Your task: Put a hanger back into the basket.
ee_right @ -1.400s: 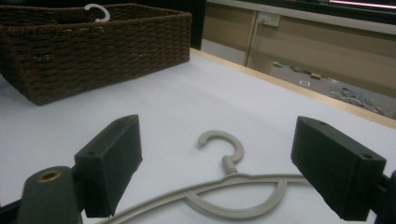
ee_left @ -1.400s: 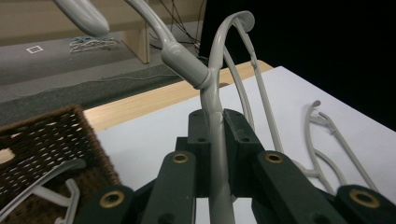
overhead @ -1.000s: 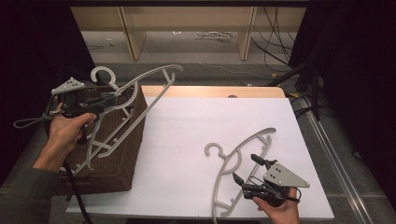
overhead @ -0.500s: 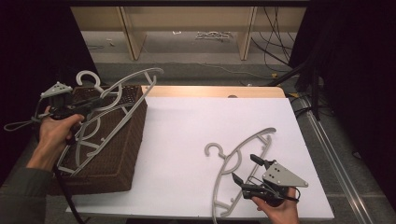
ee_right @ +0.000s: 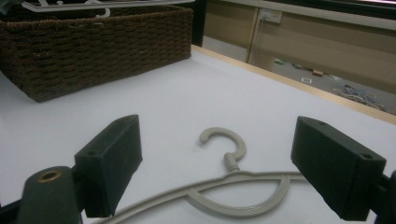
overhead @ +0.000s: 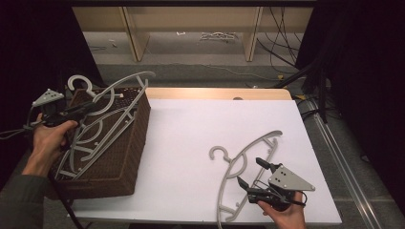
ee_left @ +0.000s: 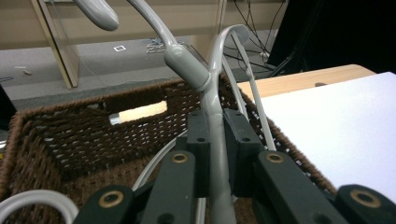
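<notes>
Item 1: wicker basket [overhead: 125, 164], dark brown, rectangular, taken as the landmark; it is set at the left end of the white worktop [overhead: 200, 138].

Item 2: grey hanger [overhead: 111, 98], plastic, held slanted over the basket. Its lower end is sunk inside the basket, while its hook and upper shoulder rise past the basket's far rim. At least one more hanger of the same grey is seen lying inside the basket [ee_left: 28, 198].

Item 3: left gripper [overhead: 79, 110], held in the person's left hand [overhead: 47, 140] at the basket's left wall. In the left gripper view its jaws are seen closed tight on the hanger's arm [ee_left: 215, 140], just below the neck of the hook, with both pads pressed against the plastic.

Item 4: second grey hanger [overhead: 243, 167], laid flat on the worktop well to the right of the basket, hook toward the basket, untouched by any pad.

Item 5: right gripper [overhead: 252, 174], held in the right hand [overhead: 284, 214] at the worktop's near edge, far from the basket. Its jaws are spread wide and hold nothing; in the right gripper view the second hanger's hook [ee_right: 224, 142] is seen lying between and beyond the two pads.
</notes>
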The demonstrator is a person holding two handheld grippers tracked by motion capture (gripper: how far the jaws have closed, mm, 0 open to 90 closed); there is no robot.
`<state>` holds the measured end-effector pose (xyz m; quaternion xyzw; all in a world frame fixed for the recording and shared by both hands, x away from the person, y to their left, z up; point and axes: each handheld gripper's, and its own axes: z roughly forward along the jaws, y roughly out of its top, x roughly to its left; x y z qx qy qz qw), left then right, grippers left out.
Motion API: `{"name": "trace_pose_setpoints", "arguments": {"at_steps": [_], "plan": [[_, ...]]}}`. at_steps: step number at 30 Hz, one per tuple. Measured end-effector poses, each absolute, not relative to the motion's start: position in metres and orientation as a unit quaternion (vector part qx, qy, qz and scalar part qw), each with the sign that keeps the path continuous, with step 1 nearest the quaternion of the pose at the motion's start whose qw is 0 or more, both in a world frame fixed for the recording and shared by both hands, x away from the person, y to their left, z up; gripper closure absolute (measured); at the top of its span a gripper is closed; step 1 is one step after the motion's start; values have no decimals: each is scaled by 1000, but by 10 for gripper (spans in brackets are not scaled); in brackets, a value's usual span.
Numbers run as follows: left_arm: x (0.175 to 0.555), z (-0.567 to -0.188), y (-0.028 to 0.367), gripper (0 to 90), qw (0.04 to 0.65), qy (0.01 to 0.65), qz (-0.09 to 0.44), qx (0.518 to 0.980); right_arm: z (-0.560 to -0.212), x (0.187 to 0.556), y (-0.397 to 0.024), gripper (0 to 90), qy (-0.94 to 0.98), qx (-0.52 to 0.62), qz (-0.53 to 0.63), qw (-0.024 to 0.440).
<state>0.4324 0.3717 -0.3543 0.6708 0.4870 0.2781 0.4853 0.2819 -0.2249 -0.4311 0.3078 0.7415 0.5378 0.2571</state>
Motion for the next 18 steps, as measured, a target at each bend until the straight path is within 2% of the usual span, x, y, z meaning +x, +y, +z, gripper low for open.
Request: {"name": "trace_pose_setpoints", "arguments": {"at_steps": [5,18], "plan": [[430,-363,381,813,484,494,276,668,-431,283,-225,173,742,301,533,273],[418,-375,405,813,488,504,277,657,-430,282,-226,173,751,302,522,268]]}}
